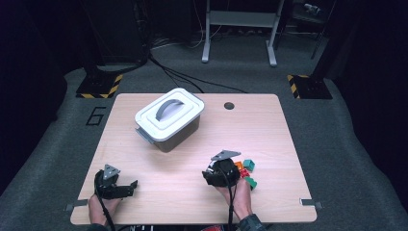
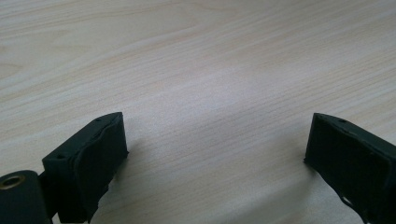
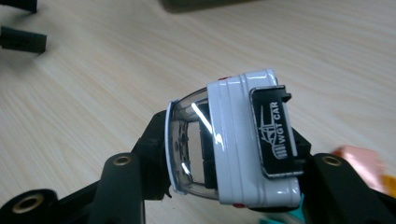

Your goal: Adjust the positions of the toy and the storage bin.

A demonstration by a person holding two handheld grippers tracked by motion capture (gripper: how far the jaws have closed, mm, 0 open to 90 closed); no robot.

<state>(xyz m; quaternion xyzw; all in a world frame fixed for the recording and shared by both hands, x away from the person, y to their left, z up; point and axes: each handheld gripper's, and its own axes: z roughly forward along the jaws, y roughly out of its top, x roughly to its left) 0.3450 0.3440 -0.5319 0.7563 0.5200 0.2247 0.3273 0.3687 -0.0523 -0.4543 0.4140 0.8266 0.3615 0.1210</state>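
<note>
The right gripper (image 1: 223, 172) is clenched on a small white toy car (image 3: 247, 140), holding it by its two sides, just above the table (image 1: 269, 125); the car's long way runs across the jaws. The lidded box (image 1: 169, 120) sits farther back and to the left, well apart, with bare wood between; its lid is on, which is in the way. The left gripper (image 2: 215, 154) is released, holding nothing, low over the wood. Colored blocks (image 1: 246, 171) lie just beside the right hand (image 1: 238, 192).
</note>
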